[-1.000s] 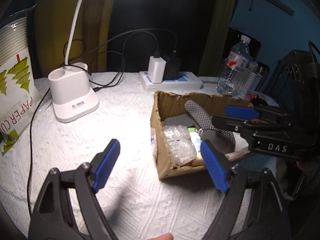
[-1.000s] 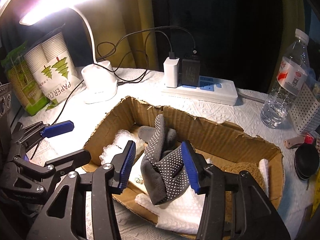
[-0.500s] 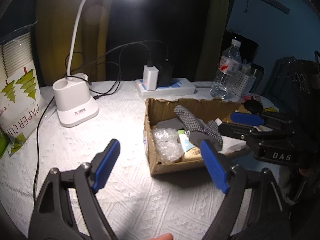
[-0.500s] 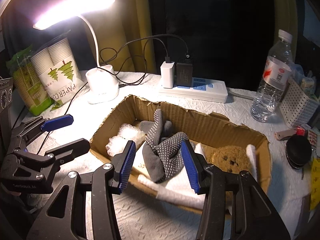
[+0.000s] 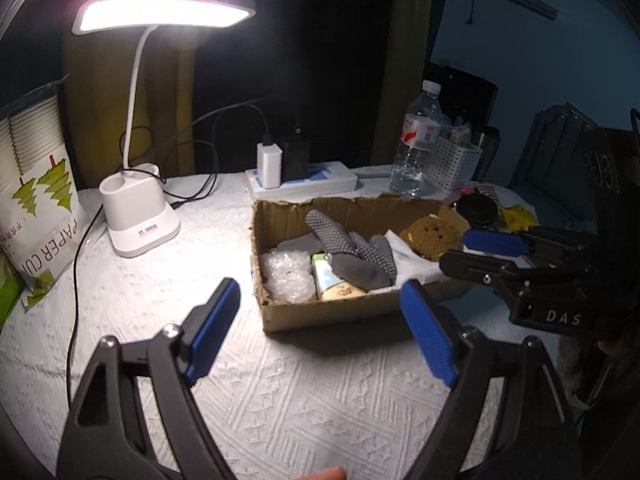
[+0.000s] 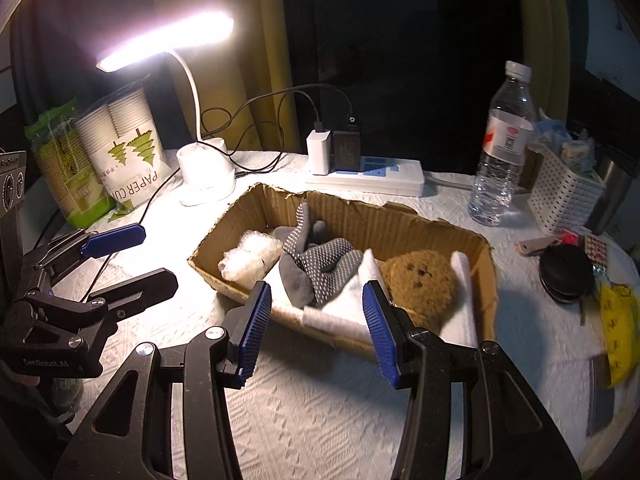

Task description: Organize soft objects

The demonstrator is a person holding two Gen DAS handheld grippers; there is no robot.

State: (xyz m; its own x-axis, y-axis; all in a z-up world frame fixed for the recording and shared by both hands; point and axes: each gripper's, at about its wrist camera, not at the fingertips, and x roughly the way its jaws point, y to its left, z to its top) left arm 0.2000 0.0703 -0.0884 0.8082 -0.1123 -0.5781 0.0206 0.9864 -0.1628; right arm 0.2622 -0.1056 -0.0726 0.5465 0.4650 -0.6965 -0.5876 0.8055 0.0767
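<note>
Inside cardboard box (image 6: 404,222), limp dotted grey glove (image 6: 320,270)

Glove (image 6: 316,268) covers part of the white cloth (image 6: 352,300) beneath it in the cardboard box (image 6: 400,220); paper cup bag (image 5: 36,216) left of box cut by frame edge; basket (image 6: 568,196) contents beyond box too small to tell.

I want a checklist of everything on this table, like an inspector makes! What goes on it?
Surface: white textured tablecloth, brightly lit.
Job's things: cardboard box holds dotted grey gloves, bubble wrap, brown plush, white cloth.
Clutter: paper cup pack, water bottle, white basket, black round case.
Grippers: left tool open, empty; right tool open, empty.
Cables: black cables run to power strip.
Surroundings: desk lamp on, dark curtain behind.
</note>
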